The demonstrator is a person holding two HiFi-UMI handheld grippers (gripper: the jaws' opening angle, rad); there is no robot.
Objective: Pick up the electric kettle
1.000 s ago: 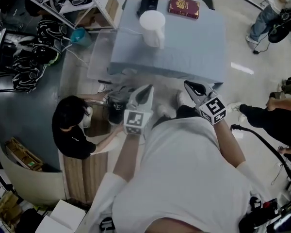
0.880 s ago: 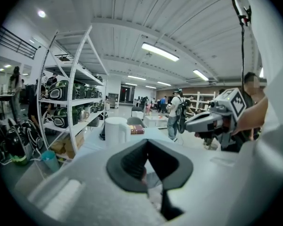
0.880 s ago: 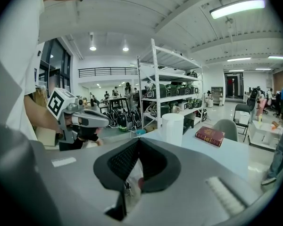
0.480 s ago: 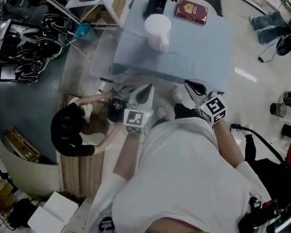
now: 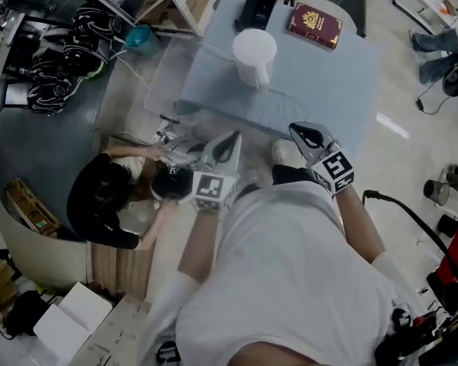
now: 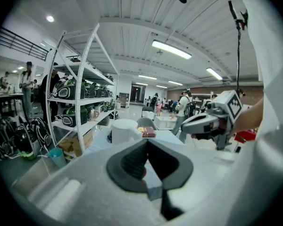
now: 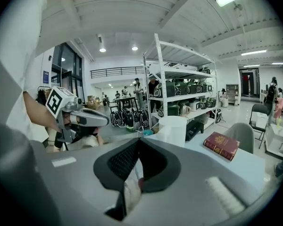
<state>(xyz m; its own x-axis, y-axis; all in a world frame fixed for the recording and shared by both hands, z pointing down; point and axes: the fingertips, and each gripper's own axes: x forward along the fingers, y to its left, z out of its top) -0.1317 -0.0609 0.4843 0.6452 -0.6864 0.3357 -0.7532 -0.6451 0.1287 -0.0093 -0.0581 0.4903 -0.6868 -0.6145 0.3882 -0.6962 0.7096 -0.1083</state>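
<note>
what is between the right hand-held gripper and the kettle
Only bare blue tablecloth. In the head view, nothing stands between the right hand-held gripper and the kettle.

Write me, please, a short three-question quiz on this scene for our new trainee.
1. Fill in: the jaws of the left gripper and the right gripper are both ____.
2. True or false: the right gripper is holding the white kettle.
3. Which of these also lies on the table?
A. a red book
B. a green mug
C. a pair of scissors

Key: 1 shut; 2 false, the kettle stands on the table with both grippers well short of it; 3 A.
</note>
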